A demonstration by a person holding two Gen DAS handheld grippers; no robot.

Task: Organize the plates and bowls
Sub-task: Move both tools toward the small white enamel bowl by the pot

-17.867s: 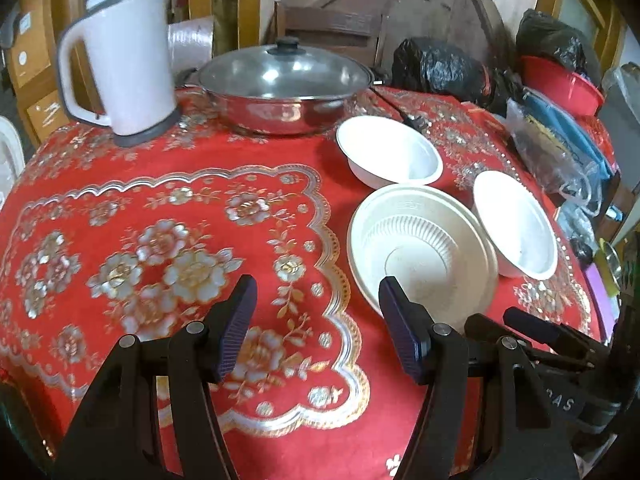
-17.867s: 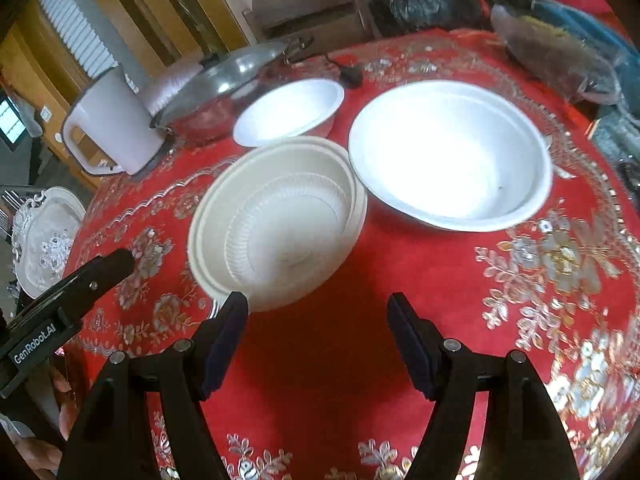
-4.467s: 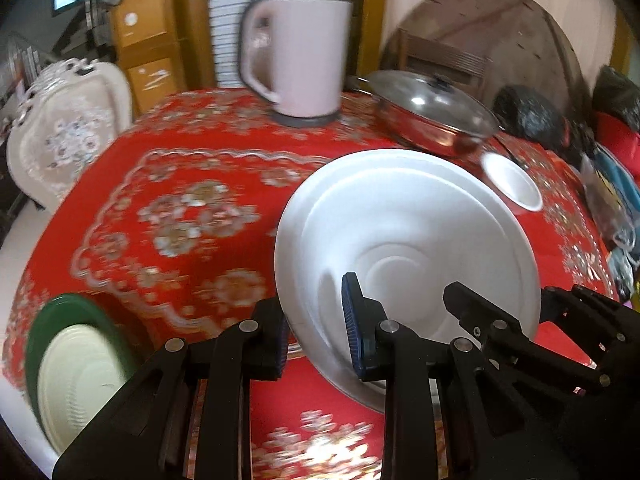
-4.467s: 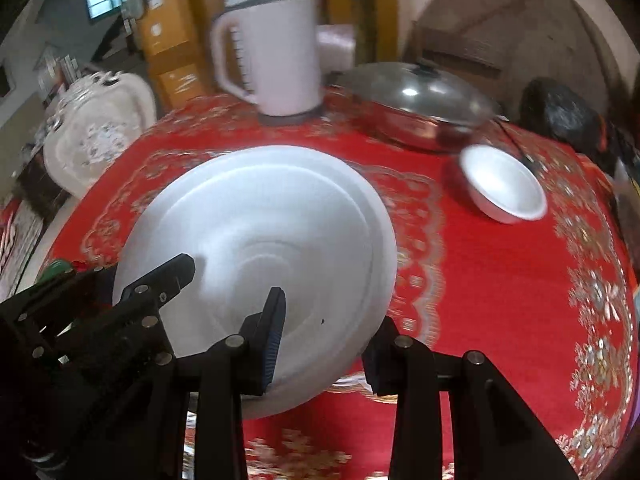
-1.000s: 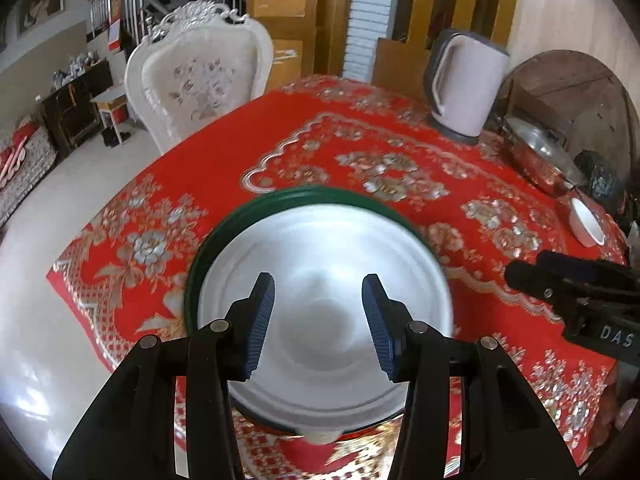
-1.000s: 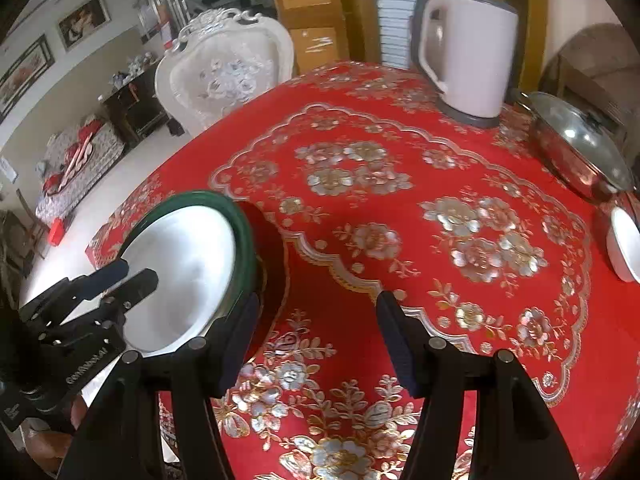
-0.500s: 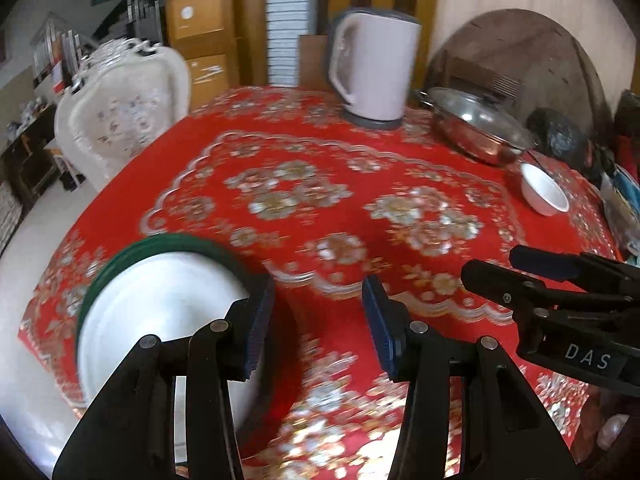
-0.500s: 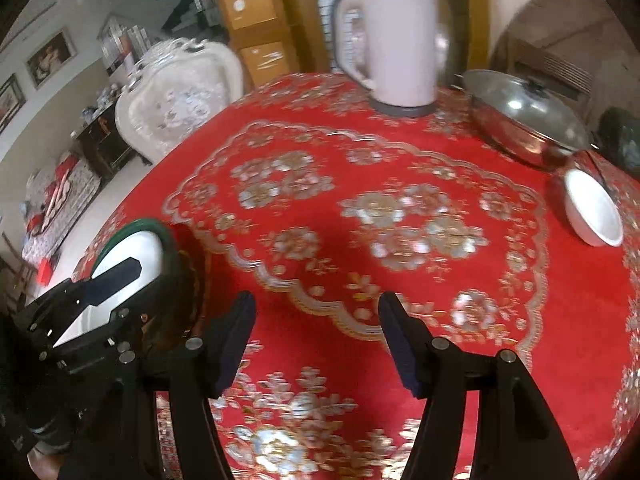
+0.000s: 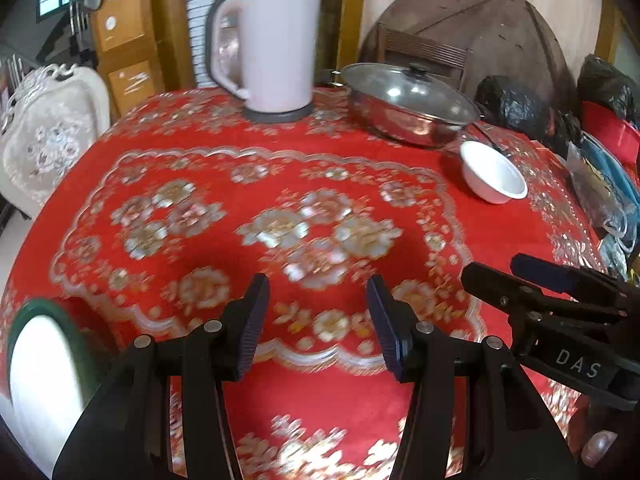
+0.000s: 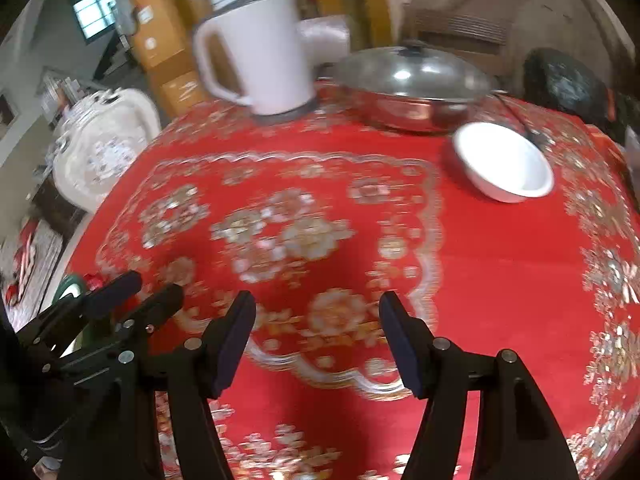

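The stacked white plates [image 9: 40, 364] are sitting at the near left table edge, nested in a green-rimmed dish. The left gripper [image 9: 316, 320] is hovering over bare red tablecloth [image 9: 320, 184], jaws just opening, nothing between them. The right gripper [image 10: 316, 336] is likewise standing apart and empty. The remaining small white bowl [image 9: 494, 178] is resting far right, just beside the lidded steel pan [image 9: 408, 104]. Approach its near rim squarely, clearing the pan, and clamp the rim firmly.
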